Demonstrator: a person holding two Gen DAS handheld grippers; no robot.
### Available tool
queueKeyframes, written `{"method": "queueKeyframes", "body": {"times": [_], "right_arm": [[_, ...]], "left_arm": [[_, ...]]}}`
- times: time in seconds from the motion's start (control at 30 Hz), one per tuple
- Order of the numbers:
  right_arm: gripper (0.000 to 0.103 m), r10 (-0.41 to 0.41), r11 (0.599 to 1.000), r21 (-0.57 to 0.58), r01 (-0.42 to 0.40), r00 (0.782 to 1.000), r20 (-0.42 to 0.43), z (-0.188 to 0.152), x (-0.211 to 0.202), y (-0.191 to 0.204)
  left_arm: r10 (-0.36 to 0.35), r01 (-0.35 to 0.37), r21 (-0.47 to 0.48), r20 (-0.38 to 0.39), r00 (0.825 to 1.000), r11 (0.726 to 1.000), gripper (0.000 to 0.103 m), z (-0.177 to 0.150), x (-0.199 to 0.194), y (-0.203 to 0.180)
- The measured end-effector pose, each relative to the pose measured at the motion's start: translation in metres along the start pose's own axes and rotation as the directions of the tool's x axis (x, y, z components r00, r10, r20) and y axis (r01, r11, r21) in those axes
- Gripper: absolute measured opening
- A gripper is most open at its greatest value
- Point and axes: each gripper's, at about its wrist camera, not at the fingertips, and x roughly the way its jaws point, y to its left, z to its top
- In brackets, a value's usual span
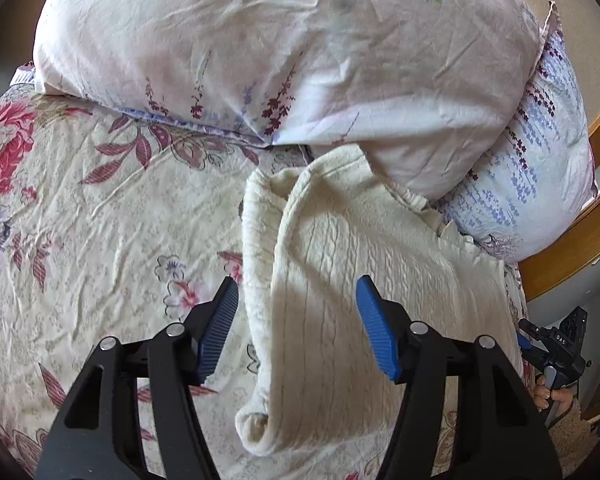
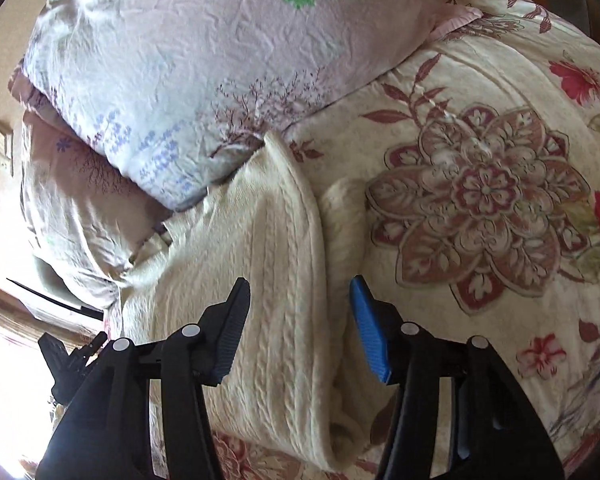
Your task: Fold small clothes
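I hold my left gripper [image 1: 296, 320] and right gripper [image 2: 300, 320] spread and empty over the cream knit garment [image 1: 360, 280], lower centre on the floral bedspread [image 1: 100, 220], its top under the pillow [image 1: 260, 52].

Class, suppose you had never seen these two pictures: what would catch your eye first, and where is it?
First, the cream cable-knit garment lying folded on the flowered bedspread, its far end against the pillows. Next, the open left claw and open right claw, each hovering above it.
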Motion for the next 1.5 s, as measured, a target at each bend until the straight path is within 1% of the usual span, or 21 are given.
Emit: {"method": "queueKeyframes", "body": {"times": [0.13, 0.2, 0.37, 0.47, 0.5, 0.57, 0.67, 0.73, 0.83, 0.93, 1.0, 1.1, 1.13, 1.17, 1.23, 1.27, 1.33, 1.37, 1.4, 1.43, 1.5], "right_arm": [[0.053, -0.007, 1.0, -0.024, 0.006, 1.0, -0.028, -0.022, -0.011, -0.003], [0.042, 0.006, 1.0, -0.028, -0.007, 0.999, -0.049, -0.033, -0.009, 0.001], [0.037, 0.025, 0.999, -0.026, -0.027, 0.997, -0.073, -0.052, -0.016, -0.004], [0.035, 0.034, 0.999, -0.019, -0.035, 0.997, -0.065, -0.055, -0.017, -0.004], [0.031, 0.033, 0.999, -0.022, -0.035, 0.998, -0.061, -0.055, -0.017, -0.003], [0.013, 0.024, 0.999, -0.043, -0.026, 0.999, -0.04, -0.054, -0.019, 0.0], [0.005, 0.039, 0.999, -0.039, -0.039, 0.999, 0.004, -0.053, -0.026, 0.002], [0.005, 0.044, 0.998, -0.035, -0.043, 0.999, 0.024, -0.052, -0.033, 0.001], [0.005, 0.045, 0.999, -0.03, -0.045, 0.999, 0.015, -0.056, -0.036, -0.001], [0.005, 0.03, 0.999, -0.015, -0.03, 1.0, 0.003, -0.062, -0.032, -0.003], [0.005, 0.005, 1.0, 0.003, -0.005, 1.0, -0.008, -0.064, -0.024, -0.007], [0.007, -0.033, 0.999, -0.009, 0.033, 0.999, -0.018, -0.063, -0.017, -0.005], [0.011, -0.051, 0.998, -0.02, 0.051, 0.999, -0.015, -0.061, -0.019, -0.002], [0.02, -0.066, 0.997, -0.035, 0.066, 0.998, -0.007, -0.059, -0.022, 0.0], [0.032, -0.117, 0.992, -0.053, 0.118, 0.993, 0.032, -0.054, -0.031, 0.004], [0.033, -0.123, 0.99, -0.062, 0.127, 0.99, 0.065, -0.049, -0.036, 0.008], [0.037, -0.11, 0.988, -0.098, 0.122, 0.986, 0.124, -0.039, -0.042, 0.022], [0.041, -0.104, 0.984, -0.129, 0.122, 0.985, 0.139, -0.036, -0.041, 0.032], [0.046, -0.097, 0.978, -0.168, 0.121, 0.985, 0.145, -0.032, -0.036, 0.044], [0.048, -0.095, 0.971, -0.206, 0.123, 0.985, 0.143, -0.029, -0.028, 0.055], [0.055, -0.093, 0.958, -0.258, 0.122, 0.988, 0.123, -0.026, -0.008, 0.074]], "left_arm": [[-0.022, 0.023, 0.009, -0.02, 1.0, 1.0, 0.048, -0.019, -0.007, 0.0], [-0.038, 0.039, 0.011, -0.031, 0.999, 0.999, 0.041, -0.028, -0.01, 0.0], [-0.039, 0.039, 0.0, -0.041, 0.998, 0.999, 0.026, -0.04, -0.017, 0.005], [-0.053, 0.052, -0.023, -0.031, 0.998, 0.998, 0.023, -0.042, -0.022, 0.008], [-0.055, 0.054, -0.024, -0.029, 0.998, 0.998, 0.022, -0.042, -0.023, 0.007], [-0.059, 0.058, -0.026, -0.022, 0.998, 0.998, 0.006, -0.042, -0.024, 0.006], [-0.076, 0.075, -0.025, -0.014, 0.997, 0.997, 0.005, -0.042, -0.031, 0.005], [-0.08, 0.08, -0.021, -0.008, 0.997, 0.997, 0.005, -0.043, -0.037, 0.007], [-0.089, 0.089, -0.028, -0.013, 0.996, 0.996, 0.005, -0.049, -0.044, 0.013], [-0.055, 0.053, -0.032, -0.033, 0.998, 0.998, 0.005, -0.059, -0.043, 0.018], [-0.015, 0.013, -0.05, -0.054, 0.998, 0.999, 0.006, -0.064, -0.033, 0.024], [-0.019, 0.016, -0.085, -0.033, 0.999, 0.996, 0.012, -0.063, -0.032, 0.026], [-0.014, 0.012, -0.086, -0.023, 1.0, 0.996, 0.02, -0.06, -0.035, 0.025], [0.013, -0.013, -0.083, 0.0, 1.0, 0.996, 0.041, -0.058, -0.04, 0.025], [0.08, -0.075, -0.081, 0.063, 0.995, 0.994, 0.056, -0.05, -0.056, 0.025], [0.09, -0.083, -0.071, 0.097, 0.991, 0.994, 0.056, -0.045, -0.063, 0.022], [0.097, -0.095, -0.02, 0.153, 0.983, 0.995, 0.06, -0.034, -0.072, 0.007], [0.09, -0.096, 0.023, 0.169, 0.981, 0.995, 0.069, -0.028, -0.073, -0.004], [0.085, -0.097, 0.066, 0.171, 0.982, 0.993, 0.073, -0.022, -0.069, -0.017], [0.086, -0.104, 0.105, 0.166, 0.982, 0.989, 0.08, -0.017, -0.062, -0.03], [0.085, -0.108, 0.171, 0.134, 0.987, 0.979, 0.082, -0.009, -0.04, -0.052]]}}
